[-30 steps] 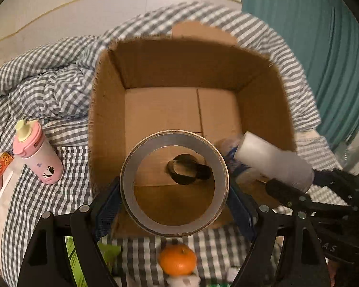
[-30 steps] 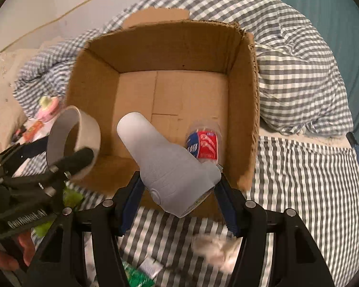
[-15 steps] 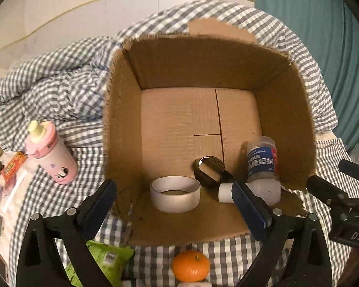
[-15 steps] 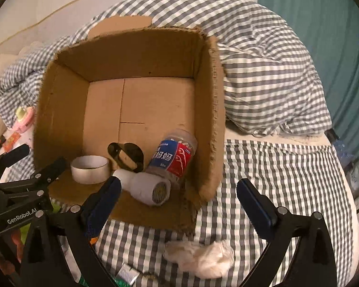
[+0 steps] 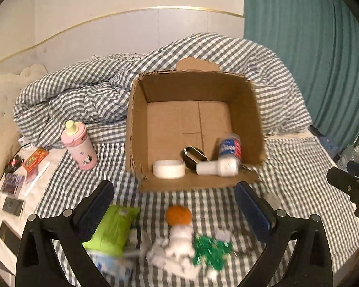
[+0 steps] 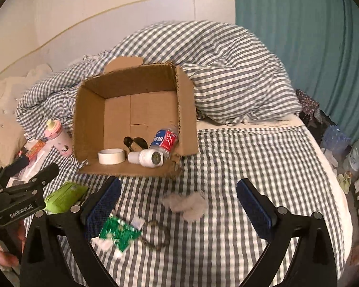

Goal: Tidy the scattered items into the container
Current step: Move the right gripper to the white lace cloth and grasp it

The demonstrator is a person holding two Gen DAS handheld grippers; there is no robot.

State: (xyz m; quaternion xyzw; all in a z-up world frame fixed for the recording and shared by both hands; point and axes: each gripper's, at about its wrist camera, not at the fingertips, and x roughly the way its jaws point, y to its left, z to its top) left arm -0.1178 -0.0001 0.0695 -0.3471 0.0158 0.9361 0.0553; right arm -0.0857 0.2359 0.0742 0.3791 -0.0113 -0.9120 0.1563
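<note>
The cardboard box (image 5: pixel 135 129) (image 6: pixel 187 119) lies open on the checked bed. Inside are a tape roll (image 5: pixel 169 168) (image 6: pixel 111 156), a white bottle (image 5: pixel 217 167) (image 6: pixel 146 157), a red-and-blue labelled bottle (image 5: pixel 230 146) (image 6: pixel 165 140) and a dark shiny item (image 5: pixel 193 156). My left gripper (image 5: pixel 177 211) is open and empty, above an orange (image 5: pixel 178 215), a green packet (image 5: pixel 112 227) and white scraps (image 5: pixel 179 241). My right gripper (image 6: pixel 178 203) is open and empty above a crumpled tissue (image 6: pixel 185 203) and a green wrapper (image 6: pixel 118 230).
A pink bottle (image 5: pixel 79 148) stands left of the box, with small cards and a phone (image 5: pixel 13 205) further left. A bunched checked duvet (image 6: pixel 227 76) lies behind the box. A teal curtain (image 5: pixel 311 47) hangs right. A loop of cord (image 6: pixel 155 236) lies on the sheet.
Both grippers opened, dropping the tape roll and white bottle into the box, then pulled back and up, so the scattered items in front of the box came into view.
</note>
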